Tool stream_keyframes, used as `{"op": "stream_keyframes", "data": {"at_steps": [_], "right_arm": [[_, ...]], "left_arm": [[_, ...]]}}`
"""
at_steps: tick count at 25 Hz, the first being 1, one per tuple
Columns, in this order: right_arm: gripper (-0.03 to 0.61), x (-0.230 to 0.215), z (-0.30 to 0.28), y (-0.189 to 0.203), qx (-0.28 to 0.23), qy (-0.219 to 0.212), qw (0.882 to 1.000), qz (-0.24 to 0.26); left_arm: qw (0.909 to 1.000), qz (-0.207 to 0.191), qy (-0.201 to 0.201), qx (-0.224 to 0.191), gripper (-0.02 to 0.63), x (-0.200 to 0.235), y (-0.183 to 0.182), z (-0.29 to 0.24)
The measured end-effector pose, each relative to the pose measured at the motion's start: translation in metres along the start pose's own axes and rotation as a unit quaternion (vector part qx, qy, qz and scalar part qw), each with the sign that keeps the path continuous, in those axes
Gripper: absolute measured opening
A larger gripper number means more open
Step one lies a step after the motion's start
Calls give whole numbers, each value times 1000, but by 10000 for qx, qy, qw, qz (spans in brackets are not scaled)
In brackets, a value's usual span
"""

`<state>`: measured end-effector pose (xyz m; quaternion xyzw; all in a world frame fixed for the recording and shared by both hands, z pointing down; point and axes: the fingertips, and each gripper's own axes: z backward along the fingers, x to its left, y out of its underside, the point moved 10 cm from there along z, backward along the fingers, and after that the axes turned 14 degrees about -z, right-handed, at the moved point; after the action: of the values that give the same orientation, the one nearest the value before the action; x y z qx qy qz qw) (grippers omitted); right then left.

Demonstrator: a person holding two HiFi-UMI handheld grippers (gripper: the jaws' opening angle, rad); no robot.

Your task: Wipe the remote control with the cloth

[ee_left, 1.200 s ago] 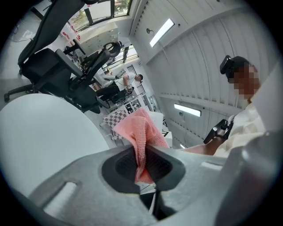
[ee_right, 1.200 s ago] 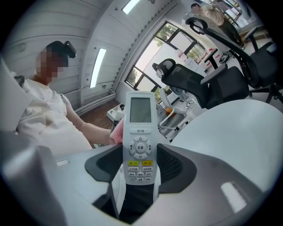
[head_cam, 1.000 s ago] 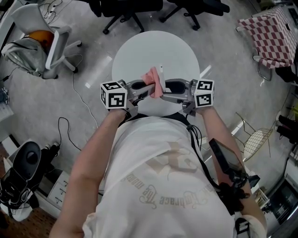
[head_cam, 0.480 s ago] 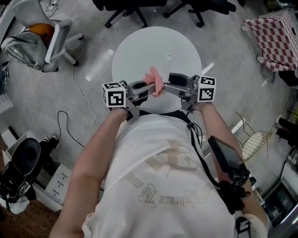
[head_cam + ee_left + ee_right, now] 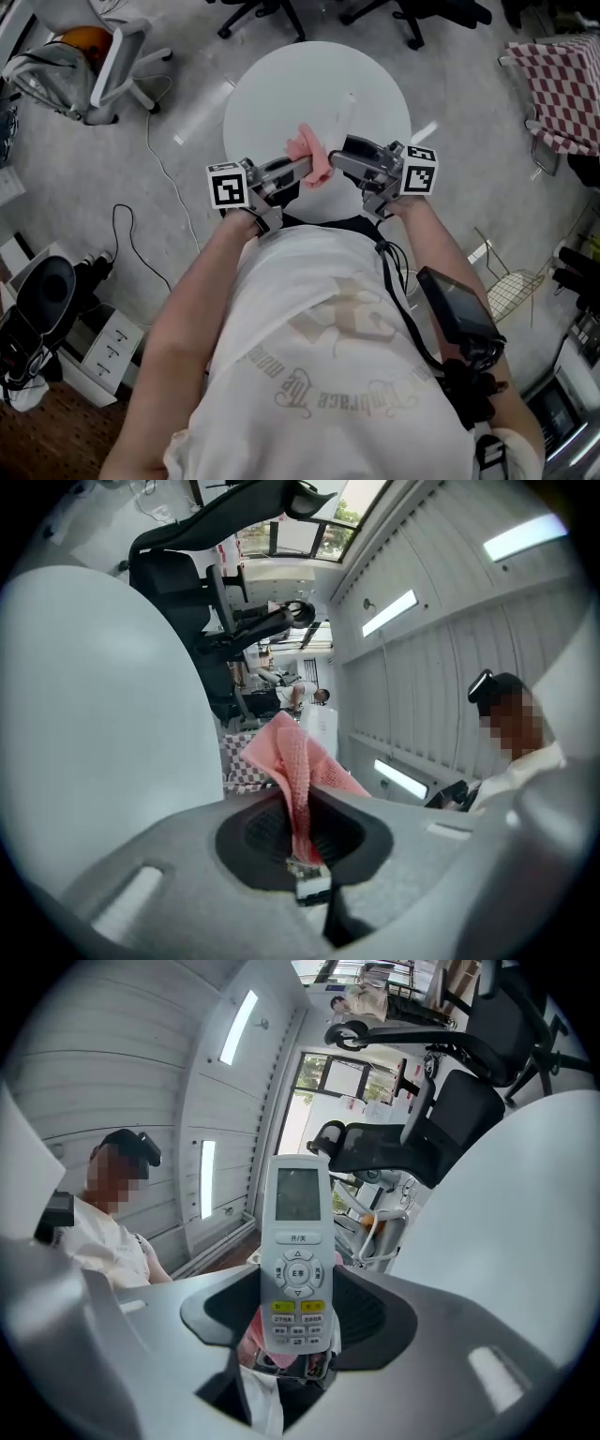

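Observation:
Both grippers are held over the near edge of the round white table. My left gripper is shut on a pink cloth, which stands up in a fold from between its pads. My right gripper grips the lower end of a white remote control. In the right gripper view the remote stands upright with screen and buttons facing the camera, and a bit of pink cloth shows behind its lower end. The two grippers face each other, and the cloth meets the remote's base.
Black office chairs stand beyond the table and a white chair at the upper left. A checked cloth hangs at the right. A cable lies on the floor at the left, and a wire basket stands at the right.
Both grippers have rolled slightly. The remote's free end has swung away from the cloth, up and to the right. The cloth stays pinched in the left gripper.

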<state>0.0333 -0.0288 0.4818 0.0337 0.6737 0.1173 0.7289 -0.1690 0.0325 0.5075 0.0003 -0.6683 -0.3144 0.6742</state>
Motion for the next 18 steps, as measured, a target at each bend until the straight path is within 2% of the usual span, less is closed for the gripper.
{"op": "stream_keyframes", "data": {"at_steps": [4,6,8,11,13,14,16,18], "right_arm": [[249,-1,9,-12,-128,-30,9999,25],[249,-7,17,-20,-187,149,9997,24],[249,-15,23,-24,-194,520,9985,21],[249,-31,31,-22,-25,1352,9908,6],[249,-47,37,-18,228,2069,9781,-20],[249,-56,39,-16,394,2470,9682,-30],[249,-72,43,-11,726,3244,9431,12],[249,-82,42,-8,961,3764,9214,79]], "left_arm": [[9989,-190,-123,408,20,3,2,-9],[9982,-228,-182,523,20,7,4,-17],[9974,-297,-274,604,20,7,7,-21],[9961,-430,-367,681,20,2,14,-23],[9951,-482,-537,677,20,1,18,-20],[9945,-487,-659,651,20,2,20,-16],[9926,-484,-938,601,20,3,24,-5],[9896,-473,-1211,611,20,4,27,7]]}}
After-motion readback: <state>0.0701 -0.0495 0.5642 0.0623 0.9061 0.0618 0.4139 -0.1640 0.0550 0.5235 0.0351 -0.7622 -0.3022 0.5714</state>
